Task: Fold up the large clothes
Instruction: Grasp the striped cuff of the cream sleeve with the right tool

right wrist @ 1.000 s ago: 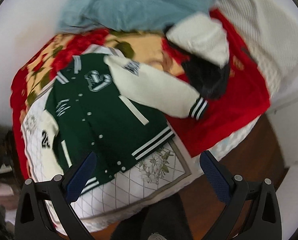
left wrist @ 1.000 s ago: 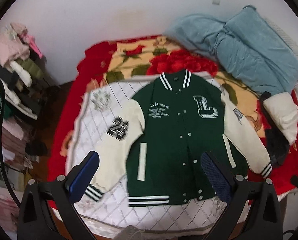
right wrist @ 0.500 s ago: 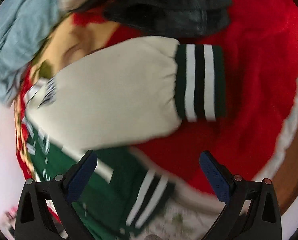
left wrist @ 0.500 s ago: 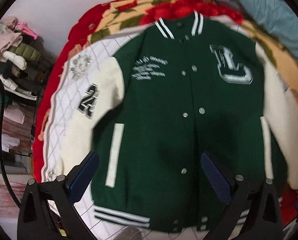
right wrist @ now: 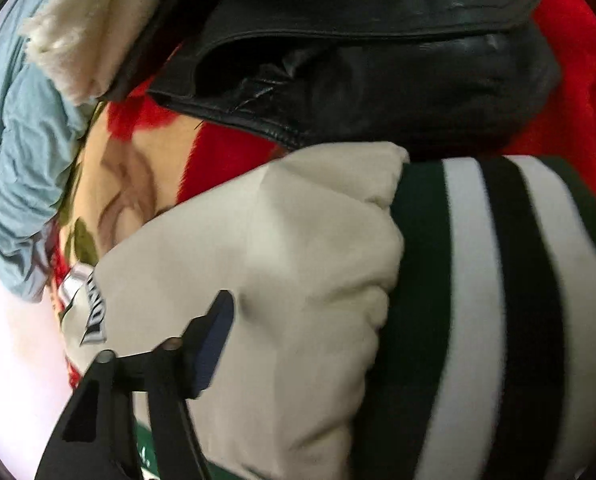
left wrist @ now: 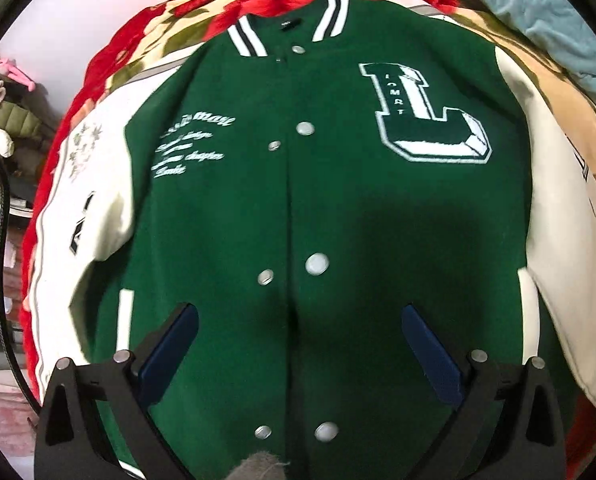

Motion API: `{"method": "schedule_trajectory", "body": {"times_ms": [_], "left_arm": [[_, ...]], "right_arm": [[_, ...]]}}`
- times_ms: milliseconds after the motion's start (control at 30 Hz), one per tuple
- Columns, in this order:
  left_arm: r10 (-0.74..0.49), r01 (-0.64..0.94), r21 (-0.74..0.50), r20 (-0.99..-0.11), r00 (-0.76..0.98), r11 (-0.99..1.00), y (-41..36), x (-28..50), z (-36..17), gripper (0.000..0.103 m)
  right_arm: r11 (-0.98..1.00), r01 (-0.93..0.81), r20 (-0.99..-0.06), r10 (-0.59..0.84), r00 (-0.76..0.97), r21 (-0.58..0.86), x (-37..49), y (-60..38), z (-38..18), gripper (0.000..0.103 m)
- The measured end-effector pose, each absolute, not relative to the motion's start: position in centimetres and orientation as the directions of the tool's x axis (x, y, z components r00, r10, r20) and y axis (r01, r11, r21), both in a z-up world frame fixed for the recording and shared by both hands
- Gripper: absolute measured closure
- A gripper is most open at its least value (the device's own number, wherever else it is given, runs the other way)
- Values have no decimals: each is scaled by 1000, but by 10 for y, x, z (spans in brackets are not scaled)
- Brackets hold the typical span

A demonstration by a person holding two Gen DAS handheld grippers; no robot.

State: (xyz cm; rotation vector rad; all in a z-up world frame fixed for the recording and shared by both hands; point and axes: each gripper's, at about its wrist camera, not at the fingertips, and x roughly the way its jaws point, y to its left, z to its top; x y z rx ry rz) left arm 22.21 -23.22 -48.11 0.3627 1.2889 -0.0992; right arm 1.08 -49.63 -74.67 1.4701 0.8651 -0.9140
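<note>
**Taking hold of the sleeve to begin the fold**

A red floral blanket (left wrist: 110, 64) covers the bed, and on it the green varsity jacket (left wrist: 338, 216) lies flat, front up and snapped shut, with its striped collar at the far end and its hem near the camera. A pale blue quilt (left wrist: 554, 12) is bunched at the far right. A black leather garment (right wrist: 378, 60) with a fleecy cream lining sits just beyond the jacket's right-hand cream sleeve (right wrist: 266, 264), touching it near the striped cuff (right wrist: 506, 280).

The left gripper (left wrist: 298, 344) hangs over the lower middle of the jacket body, its blue pads spread wide with nothing between them; whether they touch the cloth cannot be told.

The right gripper (right wrist: 298, 332) is low over the sleeve, close to the cuff. Only one of its fingers (right wrist: 214, 340) shows, pressed against the cream fabric, which bulges up and hides the other. Its jaws are closing with the sleeve cloth between them; a firm pinch is not yet evident.

To do this step well, the right jaws should gather both layers of the sleeve just short of the cuff, keeping clear of the leather garment. The sleeve can then be carried across the chest, while the left gripper steadies the body so that it does not drag.
</note>
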Motion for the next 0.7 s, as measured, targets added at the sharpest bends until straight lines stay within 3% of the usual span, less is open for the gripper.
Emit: {"method": "schedule_trajectory", "body": {"times_ms": [33,167,200,433,700], "left_arm": [[124,273,205,-950,285,940,-234,225,-482,0],[116,267,208,-939,323,941,-236,235,-479,0],[115,265,208,-938,327,942,-236,237,-479,0],[112,228,196,-935,336,954,-215,257,-470,0],[115,159,181,-928,354,970,-165,284,-442,0]], "right_arm": [[-79,909,-912,1,411,409,17,-497,-746,46],[-24,911,-910,-56,411,412,33,-499,-729,92],[-12,909,-908,-72,414,416,37,-497,-723,97],[102,911,-886,-212,413,400,74,-491,-655,101],[317,831,-785,-297,544,456,140,-452,-529,101]]}}
